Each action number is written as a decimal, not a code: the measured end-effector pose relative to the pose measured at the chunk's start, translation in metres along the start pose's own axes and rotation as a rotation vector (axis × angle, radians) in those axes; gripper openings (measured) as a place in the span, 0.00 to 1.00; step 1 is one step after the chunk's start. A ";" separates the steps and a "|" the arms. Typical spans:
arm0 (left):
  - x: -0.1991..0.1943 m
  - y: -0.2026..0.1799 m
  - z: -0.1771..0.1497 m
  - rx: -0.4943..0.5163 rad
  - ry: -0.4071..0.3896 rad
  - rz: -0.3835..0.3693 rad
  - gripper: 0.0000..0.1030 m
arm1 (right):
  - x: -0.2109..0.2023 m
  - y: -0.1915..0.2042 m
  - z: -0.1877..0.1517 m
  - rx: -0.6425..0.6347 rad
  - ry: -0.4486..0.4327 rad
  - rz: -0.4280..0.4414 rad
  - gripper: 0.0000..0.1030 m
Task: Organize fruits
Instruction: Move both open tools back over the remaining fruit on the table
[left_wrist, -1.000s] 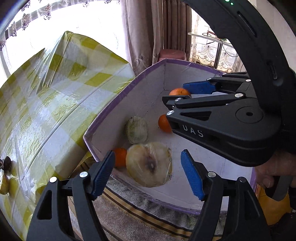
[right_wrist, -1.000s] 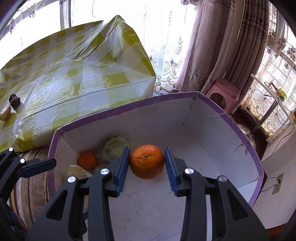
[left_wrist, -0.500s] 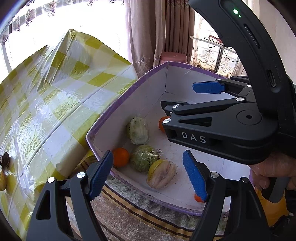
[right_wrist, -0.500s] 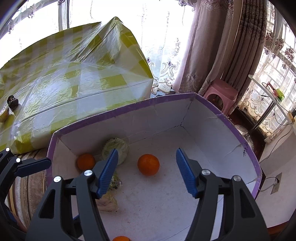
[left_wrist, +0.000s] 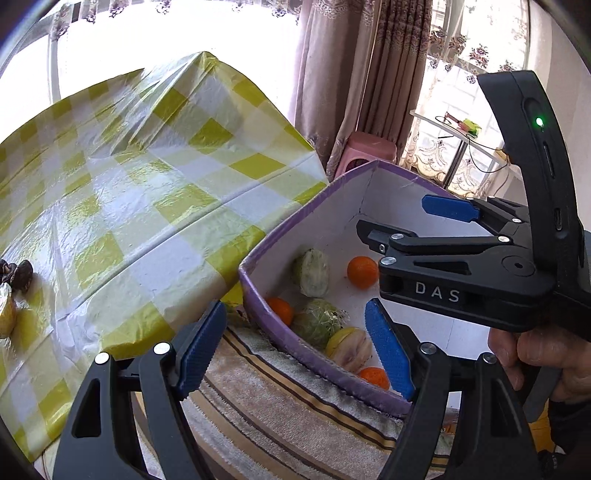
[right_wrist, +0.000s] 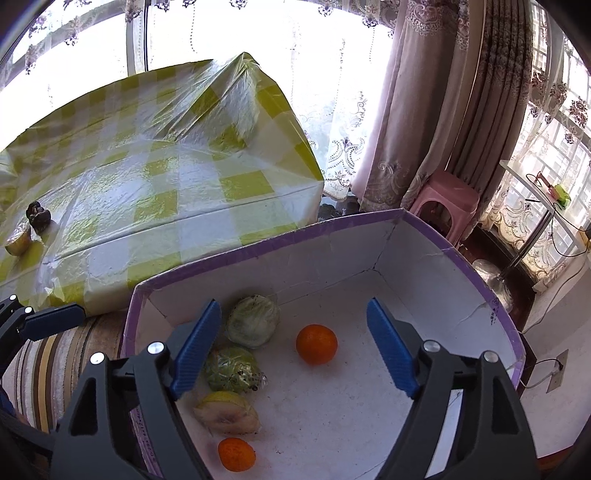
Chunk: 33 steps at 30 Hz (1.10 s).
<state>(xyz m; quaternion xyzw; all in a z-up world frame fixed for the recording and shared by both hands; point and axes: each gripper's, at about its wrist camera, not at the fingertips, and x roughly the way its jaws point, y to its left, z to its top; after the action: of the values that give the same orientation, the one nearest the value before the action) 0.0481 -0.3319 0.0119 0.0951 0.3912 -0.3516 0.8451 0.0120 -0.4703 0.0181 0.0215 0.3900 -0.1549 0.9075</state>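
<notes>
A white box with a purple rim (right_wrist: 258, 242) (left_wrist: 295, 218) holds an orange (right_wrist: 316, 344) (left_wrist: 362, 272), a pale green wrapped fruit (right_wrist: 253, 320) (left_wrist: 313, 272), a darker green wrapped fruit (right_wrist: 231, 370) (left_wrist: 317, 325), a cut yellowish fruit (right_wrist: 227, 412) (left_wrist: 351, 349) and small oranges (right_wrist: 236, 454) (left_wrist: 280, 309). My right gripper (right_wrist: 295, 345) is open and empty above the box. My left gripper (left_wrist: 295, 345) is open and empty over the box's near edge. The right gripper (left_wrist: 454, 236) also shows in the left wrist view.
A table with a yellow checked cloth (right_wrist: 166, 166) (left_wrist: 129, 184) stands left of the box, with a dark fruit (right_wrist: 38, 216) and a yellow one (right_wrist: 18, 240) on it. A striped towel (left_wrist: 277, 406) lies under the box. A pink stool (right_wrist: 445, 201) stands behind.
My right gripper opened and let the orange go into the box, then rose. My left gripper dropped the cut fruit in and drew back from the box.
</notes>
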 end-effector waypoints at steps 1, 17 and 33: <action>-0.003 0.007 0.000 -0.019 -0.007 0.007 0.72 | -0.001 0.005 0.001 -0.005 -0.002 0.005 0.80; -0.064 0.131 -0.024 -0.335 -0.111 0.127 0.75 | -0.007 0.095 0.006 -0.110 -0.002 0.143 0.84; -0.109 0.238 -0.056 -0.584 -0.167 0.297 0.83 | -0.010 0.172 0.000 -0.217 -0.005 0.253 0.90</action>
<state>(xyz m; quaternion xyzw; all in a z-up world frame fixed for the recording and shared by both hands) 0.1251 -0.0757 0.0258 -0.1239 0.3868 -0.1042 0.9078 0.0571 -0.3046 0.0114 -0.0280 0.3961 0.0033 0.9178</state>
